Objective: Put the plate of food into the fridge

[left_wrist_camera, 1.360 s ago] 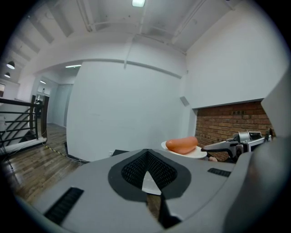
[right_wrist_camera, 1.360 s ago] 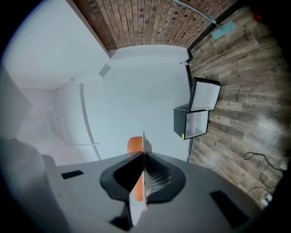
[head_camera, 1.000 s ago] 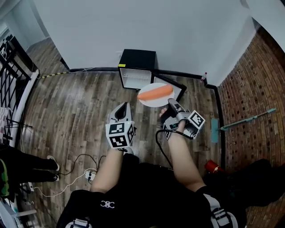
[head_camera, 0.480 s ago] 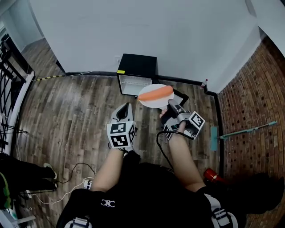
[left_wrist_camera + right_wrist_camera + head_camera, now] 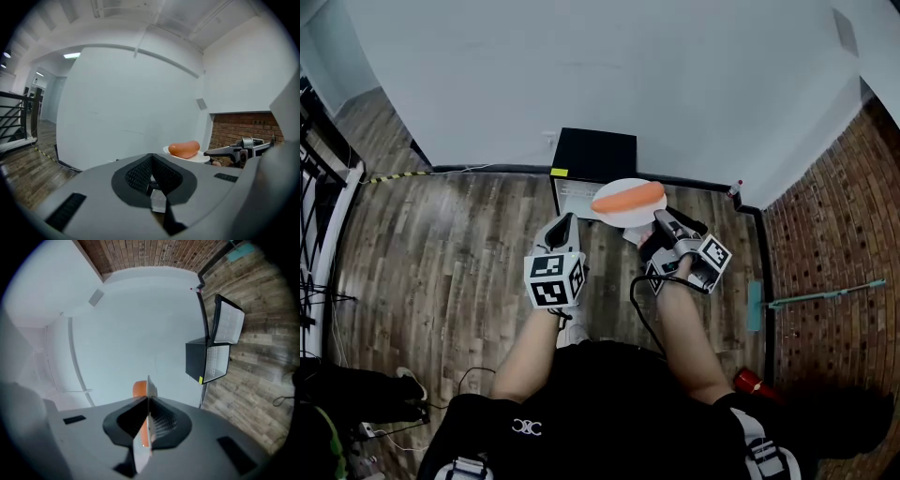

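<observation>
Above the floor before the open fridge (image 5: 594, 152), the stiff, light plate (image 5: 622, 216), its sausage (image 5: 628, 197) likely to roll, sits pinched by its near rim in the right gripper (image 5: 660, 218) jaws, while the left gripper (image 5: 563, 223) jaws are clenched on nothing.

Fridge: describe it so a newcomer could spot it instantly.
Follow the white wall down to the wood floor, left of the brick wall. The mini fridge stands there against the wall, just beyond the plate held in the right gripper. It is the only black box around, its door swung open on a white interior.
</observation>
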